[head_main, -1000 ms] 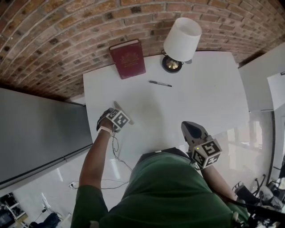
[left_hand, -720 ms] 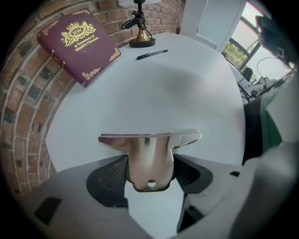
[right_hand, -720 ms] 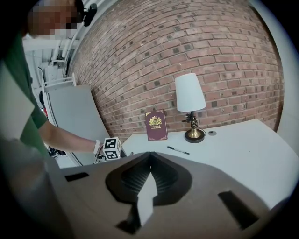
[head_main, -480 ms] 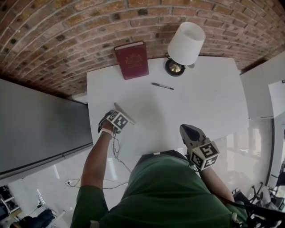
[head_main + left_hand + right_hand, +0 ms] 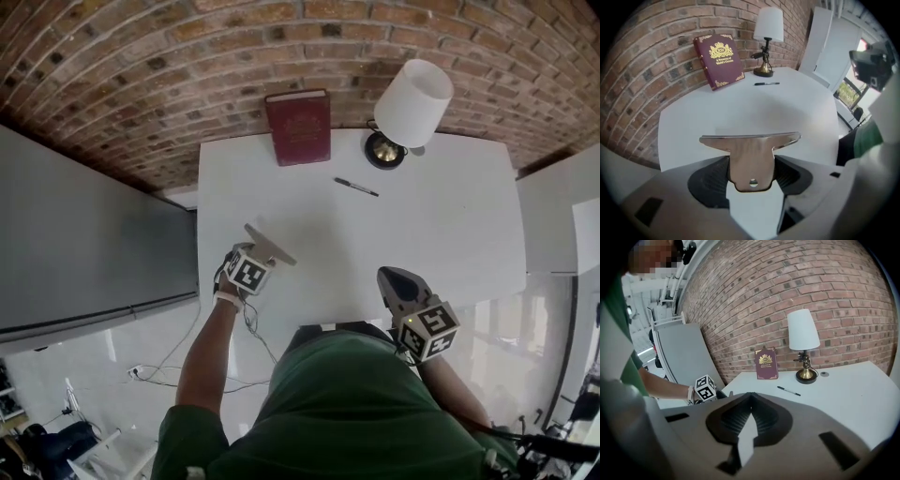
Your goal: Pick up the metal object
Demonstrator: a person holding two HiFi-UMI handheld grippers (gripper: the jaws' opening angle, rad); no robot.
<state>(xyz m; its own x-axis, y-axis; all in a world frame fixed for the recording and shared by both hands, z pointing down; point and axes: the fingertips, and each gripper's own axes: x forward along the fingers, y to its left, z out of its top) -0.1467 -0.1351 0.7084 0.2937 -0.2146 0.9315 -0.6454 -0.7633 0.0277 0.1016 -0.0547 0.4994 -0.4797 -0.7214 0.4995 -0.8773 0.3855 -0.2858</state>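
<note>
Left gripper view | left gripper (image 5: 751, 165) pinches metal object (image 5: 749, 143) | crossbar ahead, lying sideways

A white surface (image 5: 422, 244) stands against the brick wall. At its far edge a red book (image 5: 298, 127) leans on the wall, with a lamp (image 5: 385, 150) to its right. A black pen (image 5: 356, 187) lies a little nearer, touching neither.

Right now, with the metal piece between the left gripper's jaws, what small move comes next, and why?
Probably lift the left gripper straight up a little. It seems to press the metal object from both sides, so the grip looks made; whether it has cleared the white table is unclear.
</note>
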